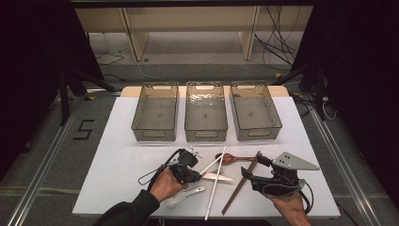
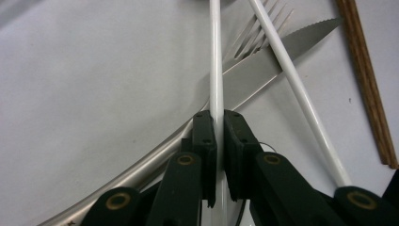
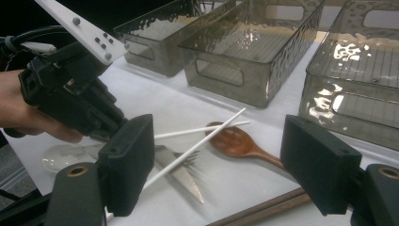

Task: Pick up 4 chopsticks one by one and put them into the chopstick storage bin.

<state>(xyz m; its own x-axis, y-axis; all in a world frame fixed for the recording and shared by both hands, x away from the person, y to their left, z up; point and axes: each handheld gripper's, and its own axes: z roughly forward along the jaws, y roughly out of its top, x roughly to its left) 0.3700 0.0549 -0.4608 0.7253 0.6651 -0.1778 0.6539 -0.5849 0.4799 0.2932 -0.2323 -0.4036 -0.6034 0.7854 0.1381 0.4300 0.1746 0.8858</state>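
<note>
Left gripper (image 2: 217, 123) clamped on a white chopstick (image 2: 216, 56), lower centre of the frame; right gripper (image 3: 216, 165) open, empty.
Risk: the lift drags the second chopstick (image 2: 291, 80) crossing over the knife (image 2: 263, 70), scattering cutlery.

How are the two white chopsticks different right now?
The left claw is shut on one white chopstick; the other white chopstick lies free on the table. In the left gripper view the held one points straight ahead; the loose one slants across the knife. Both are thin, white and cross each other.
</note>
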